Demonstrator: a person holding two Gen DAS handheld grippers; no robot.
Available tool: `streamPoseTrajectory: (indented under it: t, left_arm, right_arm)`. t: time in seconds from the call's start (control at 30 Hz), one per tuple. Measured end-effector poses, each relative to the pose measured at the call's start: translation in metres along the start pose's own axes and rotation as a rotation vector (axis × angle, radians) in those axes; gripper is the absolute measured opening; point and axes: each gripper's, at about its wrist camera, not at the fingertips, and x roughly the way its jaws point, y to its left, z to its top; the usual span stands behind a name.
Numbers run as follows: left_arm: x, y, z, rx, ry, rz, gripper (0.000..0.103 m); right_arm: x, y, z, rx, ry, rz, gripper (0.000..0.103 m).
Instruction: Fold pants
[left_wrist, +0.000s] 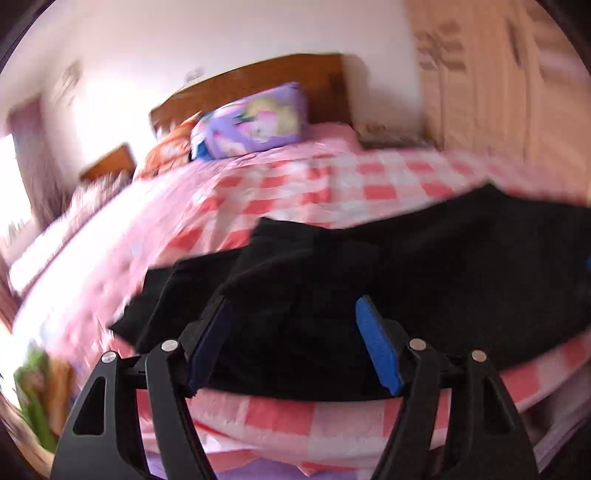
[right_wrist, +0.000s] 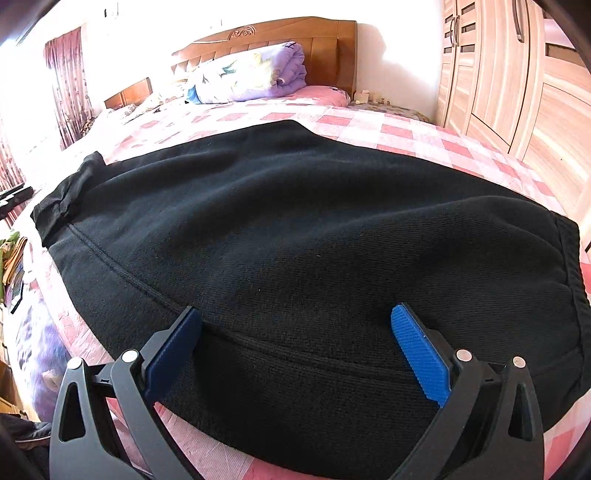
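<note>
- Black pants (right_wrist: 280, 236) lie spread flat on the bed (right_wrist: 424, 136), over a pink checked sheet.
- Right claw (right_wrist: 295, 332): blue pads spread wide, hovering low over the near part of the pants; a seam runs across between the pads. Whether the pads touch the cloth cannot be told.
- Left claw (left_wrist: 291, 321): pads spread, nothing pinched; black cloth lies ahead of and beneath it. View blurred.
- Ahead of the left claw, one pant leg end (left_wrist: 288, 236) sits folded over the rest.
- Beyond both claws: rolled purple quilt (right_wrist: 255, 77) against the wooden headboard (right_wrist: 325, 40).
- Right of the claws: wooden wardrobe (right_wrist: 517, 74).
</note>
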Motion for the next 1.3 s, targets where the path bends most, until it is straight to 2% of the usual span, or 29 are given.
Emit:
streamPoseTrajectory:
  t: [0.07,0.13,0.17,0.23,0.3,0.37,0.4,0.43,0.47,0.5,0.63,0.73,0.83,0.93,0.97,1.0,1.03,1.07,1.13,1.2,1.27,1.3]
  left_arm:
    - [0.009,-0.030,-0.002,0.140,0.016,0.056,0.070]
    - [0.021,-0.034,-0.011,0.174,0.073,0.006,0.070]
    - [0.028,-0.030,-0.016,0.148,0.116,-0.063,0.070]
    - [0.045,-0.016,-0.025,0.085,0.165,-0.148,0.071]
    - [0.053,-0.010,-0.033,0.060,0.174,-0.161,0.072]
    - [0.053,-0.006,-0.033,0.036,0.171,-0.183,0.065]
    - [0.052,-0.005,-0.033,0.027,0.173,-0.177,0.044]
    - [0.053,-0.002,-0.032,0.002,0.177,-0.211,0.031]
    - [0.052,0.008,-0.031,-0.052,0.175,-0.260,0.024]
    - [0.050,0.015,-0.031,-0.090,0.172,-0.303,0.007]
    - [0.025,0.049,-0.028,-0.231,0.076,-0.280,0.007]
    - [0.006,0.105,-0.025,-0.406,-0.009,-0.262,0.007]
    - [0.013,0.173,-0.027,-0.571,-0.017,-0.240,0.007]
    - [0.039,0.237,-0.032,-0.679,0.007,-0.153,0.007]
    - [0.053,0.261,-0.037,-0.716,0.037,-0.077,0.008]
    - [0.058,0.273,-0.042,-0.729,0.064,-0.020,0.018]
    - [0.060,0.284,-0.050,-0.738,0.102,0.043,0.038]
    - [0.060,0.290,-0.057,-0.749,0.117,0.080,0.047]
    - [0.047,0.291,-0.071,-0.791,0.066,0.061,0.072]
    - [0.032,0.284,-0.089,-0.845,0.034,0.012,0.075]
    - [0.026,0.263,-0.098,-0.848,0.027,-0.073,0.075]
    - [0.030,0.255,-0.100,-0.846,0.035,-0.091,0.075]
  right_arm:
    - [-0.001,-0.001,-0.001,-0.005,0.003,0.006,0.099]
    - [-0.002,-0.002,-0.002,-0.007,-0.001,0.011,0.099]
    - [-0.002,-0.001,-0.003,-0.011,-0.006,0.010,0.099]
    - [-0.001,-0.001,-0.003,-0.011,-0.012,0.007,0.099]
    - [-0.001,-0.002,-0.003,-0.006,-0.013,0.008,0.099]
    - [-0.001,-0.002,-0.003,-0.008,-0.014,0.011,0.099]
    - [-0.002,-0.003,-0.003,-0.011,-0.015,0.013,0.099]
    - [-0.002,-0.003,-0.004,-0.012,-0.016,0.014,0.099]
    - [-0.002,-0.003,-0.004,-0.013,-0.017,0.014,0.099]
    - [-0.002,-0.002,-0.004,-0.013,-0.017,0.013,0.099]
    - [-0.002,-0.001,-0.004,-0.013,-0.016,0.013,0.099]
    - [-0.002,-0.001,-0.004,-0.013,-0.016,0.013,0.099]
    - [-0.002,-0.002,-0.004,-0.013,-0.018,0.012,0.099]
    - [-0.002,-0.002,-0.003,-0.012,-0.014,0.013,0.099]
    - [-0.001,-0.002,-0.003,-0.012,-0.013,0.013,0.099]
    - [-0.001,-0.002,-0.003,-0.012,-0.012,0.013,0.099]
    - [-0.001,-0.002,-0.002,-0.012,-0.012,0.013,0.099]
    - [-0.001,-0.002,-0.003,-0.012,-0.013,0.012,0.099]
    - [-0.001,-0.002,-0.003,-0.011,-0.014,0.011,0.099]
    - [0.000,-0.002,-0.002,-0.007,-0.012,0.008,0.099]
    - [0.001,-0.002,-0.001,-0.005,-0.009,0.007,0.099]
    - [0.001,-0.002,-0.001,-0.005,-0.008,0.008,0.099]
